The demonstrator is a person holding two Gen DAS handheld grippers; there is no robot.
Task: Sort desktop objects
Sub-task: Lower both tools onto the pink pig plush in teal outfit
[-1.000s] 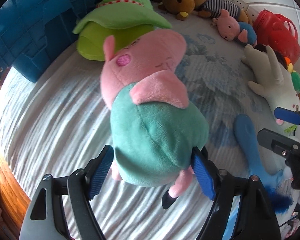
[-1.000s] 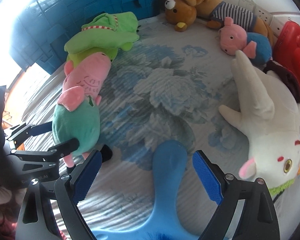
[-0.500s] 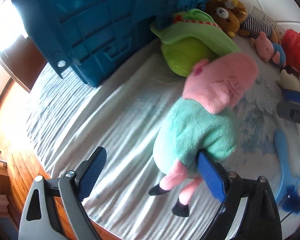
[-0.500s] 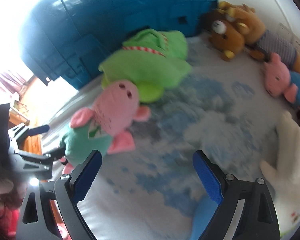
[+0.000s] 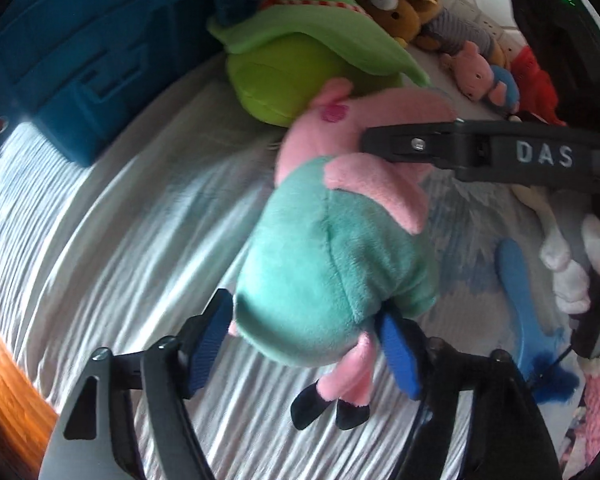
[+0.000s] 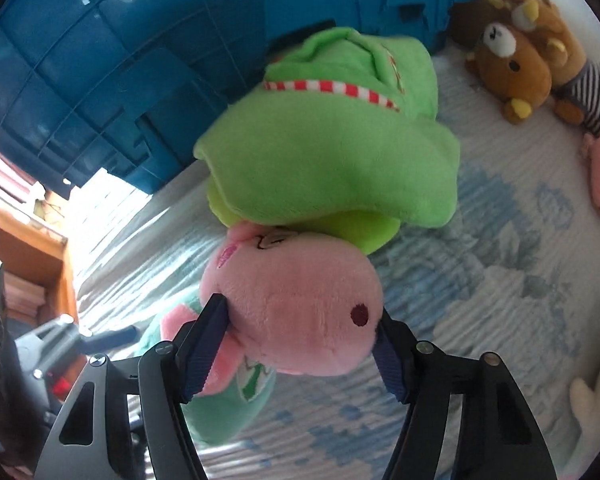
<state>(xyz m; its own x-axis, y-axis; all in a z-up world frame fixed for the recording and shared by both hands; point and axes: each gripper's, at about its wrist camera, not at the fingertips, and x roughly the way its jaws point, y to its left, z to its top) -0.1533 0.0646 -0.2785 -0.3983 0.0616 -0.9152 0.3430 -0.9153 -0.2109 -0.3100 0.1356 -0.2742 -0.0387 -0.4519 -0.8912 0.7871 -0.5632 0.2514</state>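
Crowding pig plush, green plush, blue crate, brown bears

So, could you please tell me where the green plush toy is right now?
The green plush toy lies centre-frame in the right wrist view, against the blue crate, touching the pink pig's head.

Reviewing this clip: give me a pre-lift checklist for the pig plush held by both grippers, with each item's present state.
1. left gripper pads on the pig plush body: ok, jaws just closed onto the green belly.
2. right gripper on the pink head: ok, jaws just closed, pads press both sides.
3. Plush clear of the green plush: not ok, the head touches it.
4. Legs free of the pads: cannot tell, one leg lies close by the blue pad.
5. Blue crate opening reachable: cannot tell, only its wall shows.
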